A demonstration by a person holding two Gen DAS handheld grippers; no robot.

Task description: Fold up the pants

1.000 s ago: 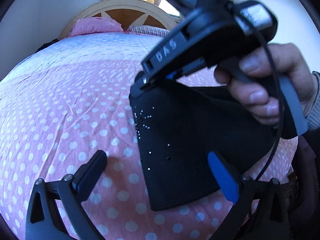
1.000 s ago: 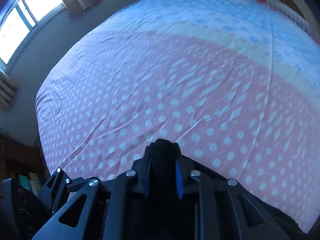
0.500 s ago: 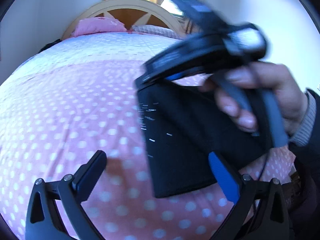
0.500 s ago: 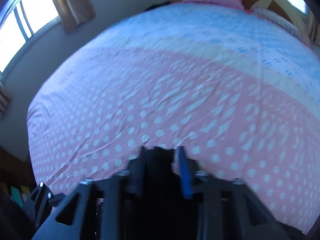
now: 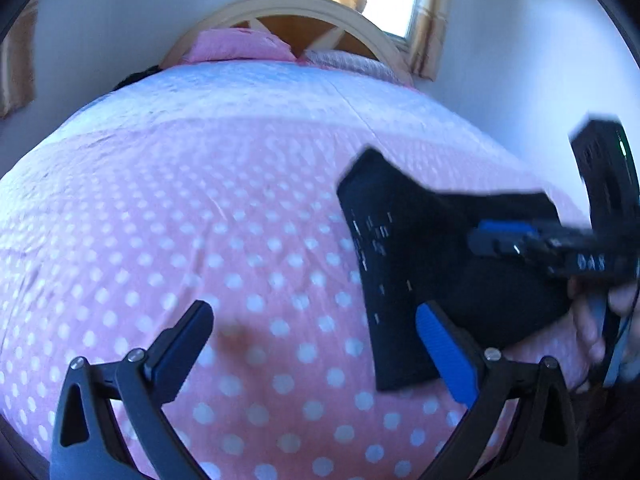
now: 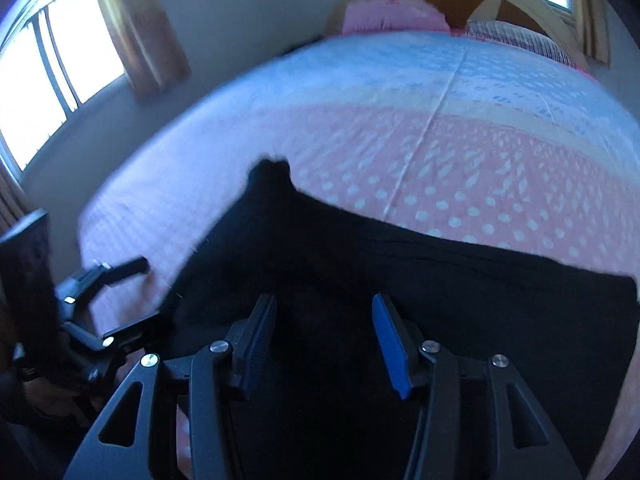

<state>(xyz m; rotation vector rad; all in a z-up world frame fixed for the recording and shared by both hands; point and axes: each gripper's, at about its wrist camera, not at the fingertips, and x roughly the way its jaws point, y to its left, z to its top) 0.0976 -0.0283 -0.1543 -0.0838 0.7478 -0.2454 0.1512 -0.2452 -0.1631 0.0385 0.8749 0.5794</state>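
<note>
black pants (image 6: 400, 280) seemingly beneath parted right gripper (image 6: 324, 344)

You are in a home bedroom: a bed with a pink dotted bedspread (image 5: 200, 240) fills the frame, pillows (image 5: 236, 46) and a curved wooden headboard (image 5: 296, 8) sit at top centre, and curtained windows (image 6: 52, 80) light the upper left.
</note>
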